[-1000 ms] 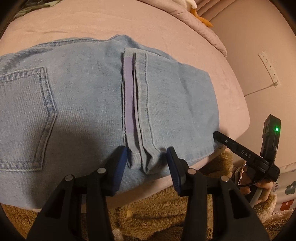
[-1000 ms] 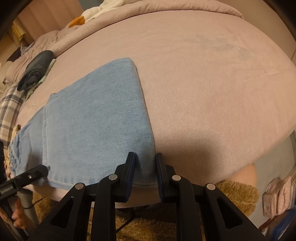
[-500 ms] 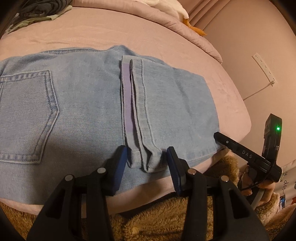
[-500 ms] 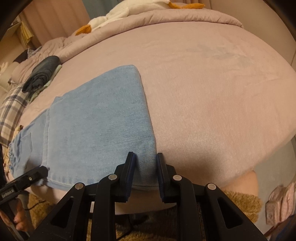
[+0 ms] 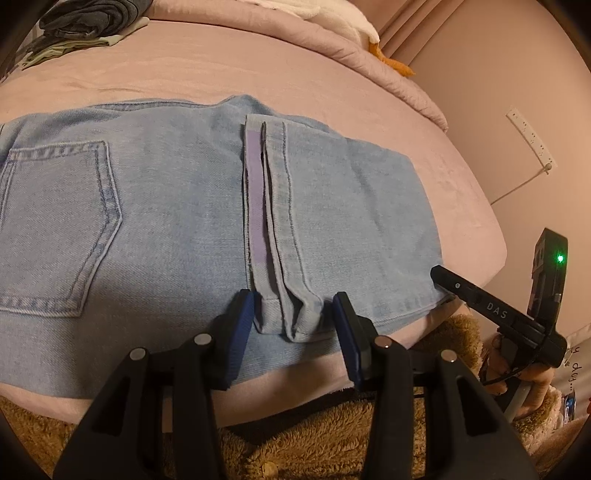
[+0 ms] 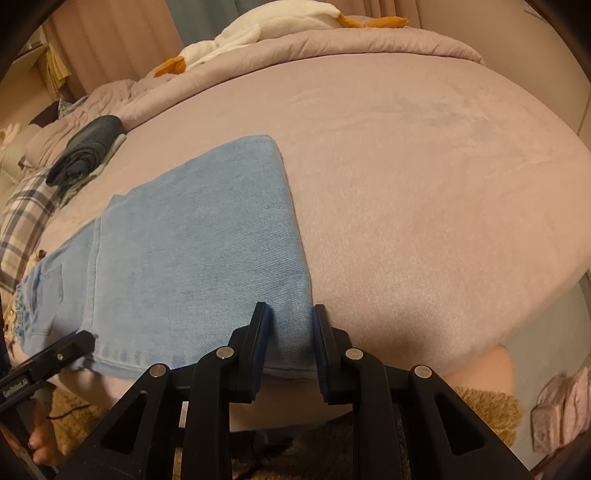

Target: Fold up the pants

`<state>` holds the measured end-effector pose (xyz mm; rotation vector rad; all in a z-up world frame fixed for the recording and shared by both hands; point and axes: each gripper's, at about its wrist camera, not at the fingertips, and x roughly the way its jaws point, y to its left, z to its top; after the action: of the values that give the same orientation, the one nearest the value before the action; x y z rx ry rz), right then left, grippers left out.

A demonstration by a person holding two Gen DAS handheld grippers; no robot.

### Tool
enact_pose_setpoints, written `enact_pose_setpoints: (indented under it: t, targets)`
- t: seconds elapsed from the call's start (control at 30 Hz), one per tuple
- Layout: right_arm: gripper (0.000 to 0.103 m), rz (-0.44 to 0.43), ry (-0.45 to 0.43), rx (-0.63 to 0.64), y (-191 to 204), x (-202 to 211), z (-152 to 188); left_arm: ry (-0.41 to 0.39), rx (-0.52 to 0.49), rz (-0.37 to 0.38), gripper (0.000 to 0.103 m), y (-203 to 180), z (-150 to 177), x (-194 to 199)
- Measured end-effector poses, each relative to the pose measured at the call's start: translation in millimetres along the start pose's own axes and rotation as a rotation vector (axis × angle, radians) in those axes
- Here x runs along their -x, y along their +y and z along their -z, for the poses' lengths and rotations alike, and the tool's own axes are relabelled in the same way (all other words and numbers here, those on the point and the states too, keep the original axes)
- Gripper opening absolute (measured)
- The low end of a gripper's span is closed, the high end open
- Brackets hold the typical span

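Jeans (image 5: 177,229) lie folded flat on pink bed (image 6: 406,166), near edge at 6 o'clock; left gripper (image 5: 293,314) grips bunched hem cuffs; right gripper (image 6: 288,332) clamps folded corner. Dark clothes pile (image 6: 86,153) at 10 o'clock.

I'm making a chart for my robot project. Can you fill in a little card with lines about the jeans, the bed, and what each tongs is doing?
clothing: light blue jeans, folded once, back pocket up
surface: pink bed
leg cuffs: lying on top near the seat, at the bed's near edge
left tongs: either side of the cuffs; grip unclear
right tongs: closed on the folded corner of the jeans
other things: dark folded clothes, white plush goose
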<state>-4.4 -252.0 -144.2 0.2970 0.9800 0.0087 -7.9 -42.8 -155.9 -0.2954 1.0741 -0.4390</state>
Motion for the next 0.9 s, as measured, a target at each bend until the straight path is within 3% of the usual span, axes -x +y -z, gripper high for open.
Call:
enact_pose_setpoints:
  t: [0.1,0.17,0.2,0.23,0.27,0.3,0.33,0.43,0.57,0.63,0.67,0.7,0.77,0.83,0.87,0.9]
  targets:
    - [0.02,-0.001,0.057,0.053,5.0,5.4,-15.5,0.044,0.009,-0.014,0.041,-6.0,-19.3,3.0]
    - [0.021,-0.018,0.03,0.092,7.4,16.5,-29.6,-0.006,-0.003,-0.008,0.044,-8.9,-33.4,14.7]
    - [0.025,-0.028,0.014,0.099,7.9,22.4,-35.4,-0.04,-0.012,-0.019,0.045,-10.9,-41.4,21.6]
    - [0.044,-0.041,0.0,0.102,8.2,28.4,-42.2,-0.071,-0.021,-0.036,0.048,-12.6,-50.1,27.3]
    - [0.057,-0.07,-0.025,0.108,9.1,36.5,-52.7,-0.089,-0.025,-0.046,0.059,-12.6,-56.4,29.6]
    - [0.077,-0.094,-0.054,0.115,9.9,41.9,-60.2,-0.105,-0.03,-0.047,0.068,-11.8,-64.6,30.0]
    - [0.08,-0.108,-0.074,0.12,10.7,44.2,-65.0,-0.104,-0.026,-0.037,0.069,-8.8,-73.1,26.1]
    - [0.08,-0.133,-0.073,0.109,11.5,35.2,-87.9,-0.076,0.039,-0.043,0.067,7.9,-90.6,8.0]
    - [0.08,-0.196,-0.004,0.035,4.6,-4.4,-114.2,-0.043,0.101,-0.043,0.066,19.9,-107.3,-18.8]
    - [0.08,-0.184,0.021,0.012,5.0,-18.2,-114.9,-0.028,0.1,-0.028,0.064,19.7,-111.2,-30.8]
    - [0.08,-0.173,0.031,0.008,5.0,-27.0,-117.4,-0.028,0.094,-0.03,0.059,18.1,-113.2,-34.0]
    - [0.079,-0.168,0.039,0.01,5.6,-37.7,-120.3,-0.03,0.082,-0.051,0.048,17.4,-113.8,-40.3]
    - [0.066,-0.178,0.065,-0.002,6.7,-53.6,-122.5,-0.043,0.081,-0.074,0.035,19.0,-113.7,-44.8]
    - [0.043,-0.231,0.11,-0.052,3.0,-69.4,-121.1,-0.054,0.105,-0.076,0.031,22.9,-113.9,-42.1]
    - [0.042,-0.236,0.105,-0.073,1.1,-70.3,-119.9,-0.06,0.115,-0.081,0.025,24.3,-113.9,-39.9]
    - [0.033,-0.224,0.085,-0.077,1.6,-66.3,-119.2,-0.067,0.121,-0.082,0.023,24.6,-113.7,-35.8]
